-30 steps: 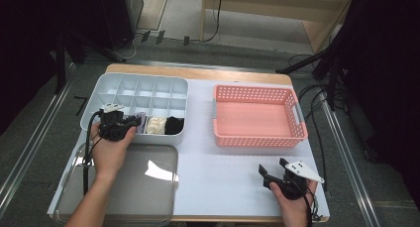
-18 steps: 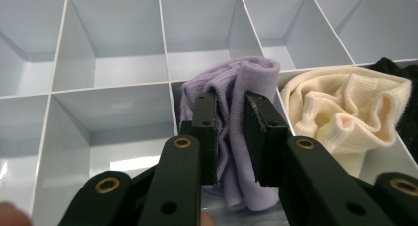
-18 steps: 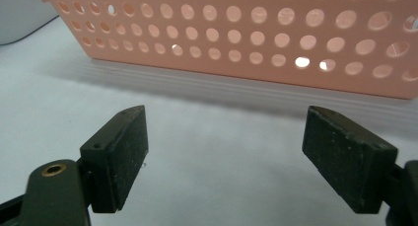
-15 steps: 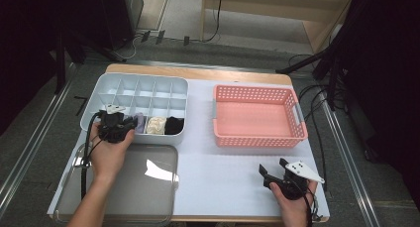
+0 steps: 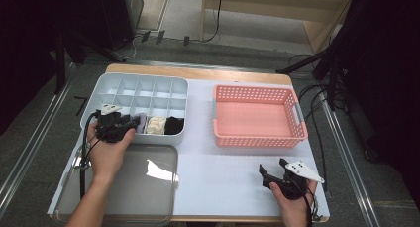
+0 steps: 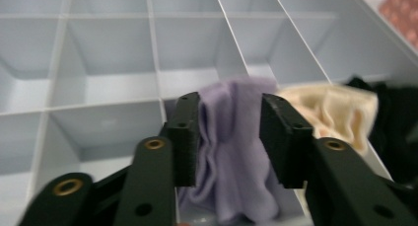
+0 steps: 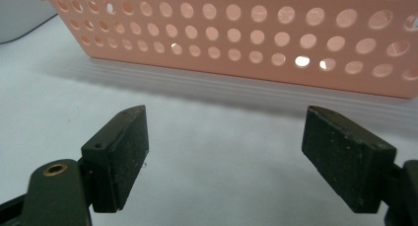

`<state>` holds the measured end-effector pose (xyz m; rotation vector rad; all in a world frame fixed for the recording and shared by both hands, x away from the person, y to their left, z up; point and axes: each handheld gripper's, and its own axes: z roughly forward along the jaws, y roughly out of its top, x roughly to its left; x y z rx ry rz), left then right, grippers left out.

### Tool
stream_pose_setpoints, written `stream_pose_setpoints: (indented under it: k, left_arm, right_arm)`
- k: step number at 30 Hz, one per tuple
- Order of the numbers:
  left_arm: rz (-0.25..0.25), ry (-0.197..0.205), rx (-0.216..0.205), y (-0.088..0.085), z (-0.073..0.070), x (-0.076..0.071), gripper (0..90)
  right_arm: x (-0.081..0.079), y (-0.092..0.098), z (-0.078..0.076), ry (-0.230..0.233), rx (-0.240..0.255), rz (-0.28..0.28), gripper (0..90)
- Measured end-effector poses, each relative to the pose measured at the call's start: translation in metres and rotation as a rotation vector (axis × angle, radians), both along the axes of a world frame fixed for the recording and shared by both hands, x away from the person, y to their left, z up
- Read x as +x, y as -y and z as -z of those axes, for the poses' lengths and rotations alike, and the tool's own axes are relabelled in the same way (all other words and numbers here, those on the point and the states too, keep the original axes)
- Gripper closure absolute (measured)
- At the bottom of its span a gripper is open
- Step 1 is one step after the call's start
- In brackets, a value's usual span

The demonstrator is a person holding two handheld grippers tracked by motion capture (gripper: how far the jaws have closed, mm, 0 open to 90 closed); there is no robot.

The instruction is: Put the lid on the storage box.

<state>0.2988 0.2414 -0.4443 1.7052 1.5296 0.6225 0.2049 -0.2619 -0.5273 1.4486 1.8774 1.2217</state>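
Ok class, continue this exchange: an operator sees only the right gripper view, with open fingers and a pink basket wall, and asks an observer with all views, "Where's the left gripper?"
Observer: The left gripper is at the front row of the grey tray.
Operator: Anything in it?
Observer: A purple cloth stands between its fingers, which have just been opening.
Operator: What's next to that?
Observer: A cream cloth, then a black cloth, each in its own compartment.
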Motion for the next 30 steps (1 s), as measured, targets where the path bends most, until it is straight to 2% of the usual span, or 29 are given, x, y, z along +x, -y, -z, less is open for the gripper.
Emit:
stream_pose_setpoints:
  k: [2,4,6,7,8,9,10,12,13,16,19,20,22,24,26,27,29,30]
  left_arm:
    - [-0.009,0.015,-0.045,-0.001,0.000,0.003,50.9]
    - [0.001,0.011,-0.047,0.000,0.002,0.005,47.7]
    - [0.021,-0.018,-0.044,0.005,0.010,0.010,46.4]
    - [0.009,-0.019,-0.009,0.007,0.010,0.010,48.8]
    - [0.000,-0.012,-0.010,0.008,0.010,0.010,52.0]
    - [0.015,-0.014,-0.041,0.007,0.010,0.011,61.2]
    - [0.024,-0.030,-0.047,0.007,0.011,0.012,70.1]
    - [0.038,-0.043,-0.020,0.008,0.012,0.012,79.6]
    - [0.048,-0.050,-0.007,0.010,0.012,0.012,80.7]
    - [0.089,-0.081,0.067,0.013,0.011,0.012,81.9]
    - [0.136,-0.132,0.170,0.019,0.010,0.015,81.7]
    - [0.136,-0.137,0.182,0.020,0.010,0.015,81.4]
    - [0.121,-0.130,0.139,0.018,0.011,0.015,80.3]
    - [0.110,-0.116,0.102,0.016,0.011,0.014,72.7]
    - [0.090,-0.078,0.108,0.016,0.012,0.011,66.2]
    - [0.087,-0.057,0.093,0.013,0.013,0.009,61.5]
    - [0.122,-0.021,-0.008,0.006,0.012,0.005,47.1]
    - [0.116,-0.011,-0.013,0.005,0.011,0.003,45.4]
  right_arm:
    - [0.000,0.000,0.000,0.000,0.001,0.002,18.3]
    - [0.000,0.000,0.000,0.000,0.000,0.002,18.3]
    - [0.000,0.000,0.000,0.001,-0.001,0.001,18.3]
    - [0.000,0.000,0.000,0.000,-0.001,0.001,18.3]
    - [0.000,0.000,0.000,0.003,-0.003,0.001,18.3]
    - [0.000,0.000,0.000,0.003,-0.003,0.001,18.4]
    - [0.000,0.000,0.000,0.000,-0.001,0.001,18.4]
    - [0.000,0.000,0.000,0.001,-0.002,0.001,18.4]
    - [0.000,-0.001,0.000,0.001,-0.003,0.001,18.5]
    - [0.000,0.000,0.000,0.001,-0.003,0.001,18.5]
    - [0.000,-0.001,0.000,0.000,-0.006,0.002,18.8]
    - [0.000,-0.001,0.000,0.000,-0.010,0.002,18.8]
    - [0.000,-0.001,0.000,0.001,-0.012,0.004,18.9]
    - [-0.001,-0.001,0.000,0.003,-0.008,0.004,18.9]
    - [-0.001,-0.001,0.000,0.003,-0.004,0.006,18.9]
    - [-0.001,-0.001,0.000,0.004,-0.004,0.006,18.9]
    - [0.000,-0.001,0.000,0.009,-0.008,0.003,18.9]
    - [-0.001,-0.001,0.000,0.007,-0.007,0.006,18.8]
